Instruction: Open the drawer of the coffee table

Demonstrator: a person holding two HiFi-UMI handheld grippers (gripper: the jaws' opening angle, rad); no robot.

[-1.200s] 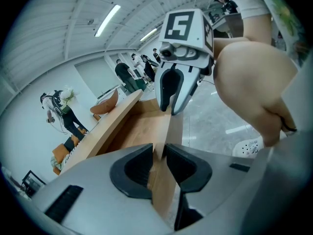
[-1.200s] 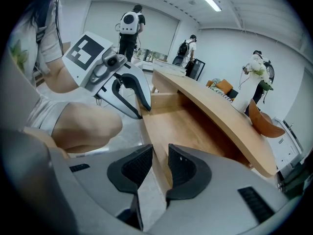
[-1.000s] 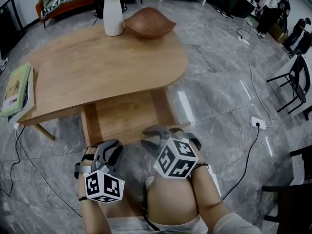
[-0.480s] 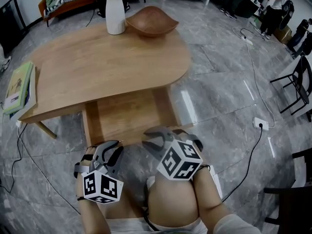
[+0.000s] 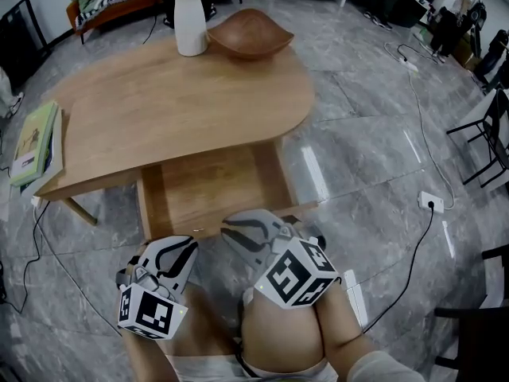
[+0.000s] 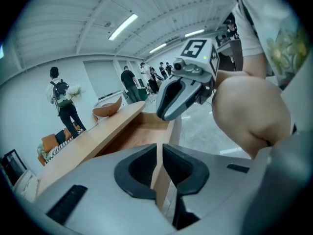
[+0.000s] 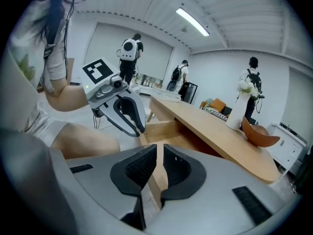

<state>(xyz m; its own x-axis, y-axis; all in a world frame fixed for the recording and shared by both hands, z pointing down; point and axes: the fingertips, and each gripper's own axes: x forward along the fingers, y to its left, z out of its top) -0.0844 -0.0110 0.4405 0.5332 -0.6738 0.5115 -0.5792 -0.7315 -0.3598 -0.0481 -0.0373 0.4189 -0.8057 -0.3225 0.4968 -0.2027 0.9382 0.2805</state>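
The drawer (image 5: pixel 208 183) stands pulled out from under the near edge of the coffee table (image 5: pixel 175 106), its open wooden tray reaching toward the person and its front panel (image 5: pixel 208 231) at the near end. Both tools hover at that front panel. The left gripper (image 5: pixel 186 248) is at the panel's left end and the right gripper (image 5: pixel 237 228) near its middle, the two close together and angled toward each other. Both sets of jaws have just been closing. In the left gripper view the dark pads (image 6: pixel 146 166) stand only a narrow slit apart. The pale wood of the front panel shows through the slit and spreads wider than it below the pads, so the board lies beneath the jaws and is not pinched between them. The right gripper view shows the same: ribbed pads (image 7: pixel 143 168) drawn in to a thin gap, with the panel's top edge running under them toward the other tool and nothing clamped. The person's bare knee (image 5: pixel 282 337) sits just behind the right gripper. At the table's far edge a white vase (image 5: pixel 191 24) stands just beside a wooden bowl (image 5: pixel 250 35), and a few books (image 5: pixel 36 142) lie at its left edge.
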